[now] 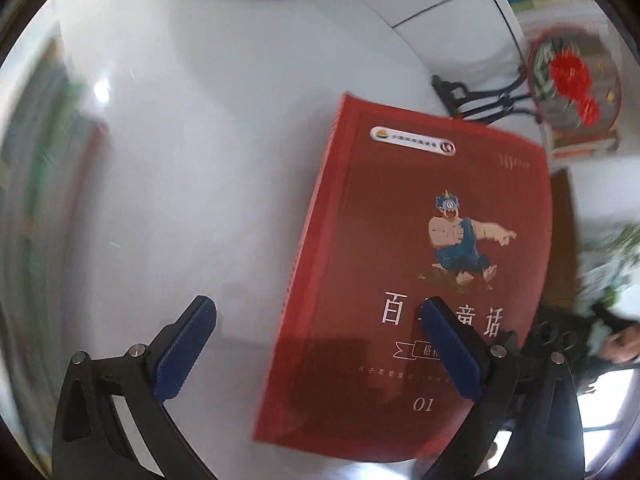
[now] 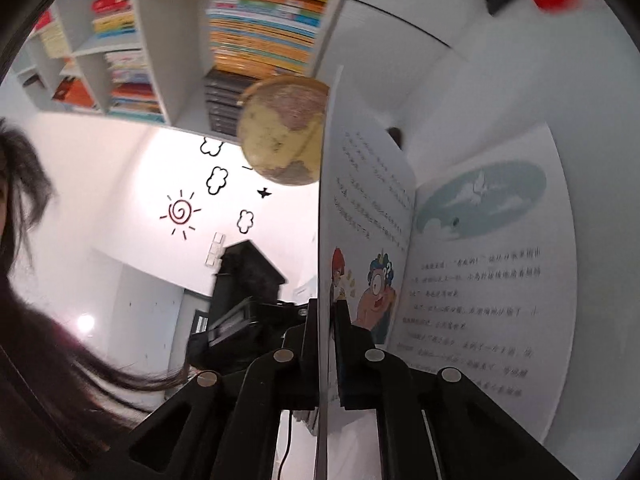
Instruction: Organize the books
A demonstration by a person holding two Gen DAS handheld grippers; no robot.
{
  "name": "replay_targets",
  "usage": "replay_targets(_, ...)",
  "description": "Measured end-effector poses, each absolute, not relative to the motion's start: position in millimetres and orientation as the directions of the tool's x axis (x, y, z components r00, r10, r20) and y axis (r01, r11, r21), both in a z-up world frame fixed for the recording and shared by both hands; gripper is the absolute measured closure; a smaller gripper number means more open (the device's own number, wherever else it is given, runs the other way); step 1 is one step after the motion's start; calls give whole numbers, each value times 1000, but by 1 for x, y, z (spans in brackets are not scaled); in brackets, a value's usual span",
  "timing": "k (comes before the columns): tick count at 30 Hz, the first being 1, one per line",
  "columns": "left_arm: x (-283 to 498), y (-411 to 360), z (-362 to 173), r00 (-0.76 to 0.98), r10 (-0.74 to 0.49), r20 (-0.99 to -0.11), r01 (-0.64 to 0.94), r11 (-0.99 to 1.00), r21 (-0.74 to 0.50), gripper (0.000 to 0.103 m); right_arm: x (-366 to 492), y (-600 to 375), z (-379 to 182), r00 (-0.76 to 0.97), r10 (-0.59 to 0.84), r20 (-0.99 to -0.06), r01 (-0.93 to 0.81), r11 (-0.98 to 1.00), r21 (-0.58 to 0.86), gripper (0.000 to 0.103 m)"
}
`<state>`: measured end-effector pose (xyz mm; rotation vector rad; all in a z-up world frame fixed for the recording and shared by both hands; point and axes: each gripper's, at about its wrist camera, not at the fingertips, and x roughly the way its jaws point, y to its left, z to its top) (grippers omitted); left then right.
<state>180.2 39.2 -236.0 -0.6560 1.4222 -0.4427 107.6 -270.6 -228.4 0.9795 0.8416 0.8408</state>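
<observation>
Right tool [image 2: 328,320] was clamped on the cover edge of an open book [image 2: 480,264], its jaws pressed together with the thin board standing edge-on between them. Beyond the grip the book fanned open to the tool's right: one illustrated leaf stood half lifted, and a text page with a pale blue picture lay further out against the white desk [image 2: 560,80]. Past the book's top edge hung a globe [image 2: 284,132], and behind the globe a bookshelf [image 2: 152,40] was already packed with rows of spines.

Left tool [image 1: 320,344] had its jaws wide apart and gripped nothing. A red book [image 1: 400,248] lay closed and flat on the desk, its lower half under the tool's right-hand finger while the other finger stood over bare desk just beside the spine; whether any pad touched the cover could not be told.

Judged from this, the sorting was at an early or middle stage: the shelf held many books, yet both these books were off it, one being closed or lifted, the other not yet grasped.
</observation>
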Motion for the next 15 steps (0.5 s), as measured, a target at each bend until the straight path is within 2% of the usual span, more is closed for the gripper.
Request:
replay_targets(3, 175, 42, -246, 114, -729, -675, -171, 655, -736, 1, 102, -281, -224, 426, 885, -188, -214, 301, 929, 96)
replay_targets(9, 165, 25, -242, 162, -858, -488, -185, 459, -869, 3, 91, -282, -226, 424, 901, -97, -187, 192, 963, 94)
replay_targets(11, 160, 23, -234, 187, -840, -509, -164, 484, -859, 7, 89, -281, -228, 430, 900, -78, -181, 170, 969, 94)
replay_targets(12, 157, 22, -226, 200, -815, -544, -134, 527, -839, 14, 89, -282, -228, 438, 895, -79, -175, 171, 970, 94)
replay_targets(13, 155, 23, -218, 220, -784, -580, -107, 572, -813, 23, 89, -283, -227, 445, 890, -96, -172, 190, 967, 94)
replay_targets(15, 152, 26, -205, 264, -753, -602, -75, 607, -791, 26, 89, -285, -219, 456, 872, -180, -172, 284, 943, 94)
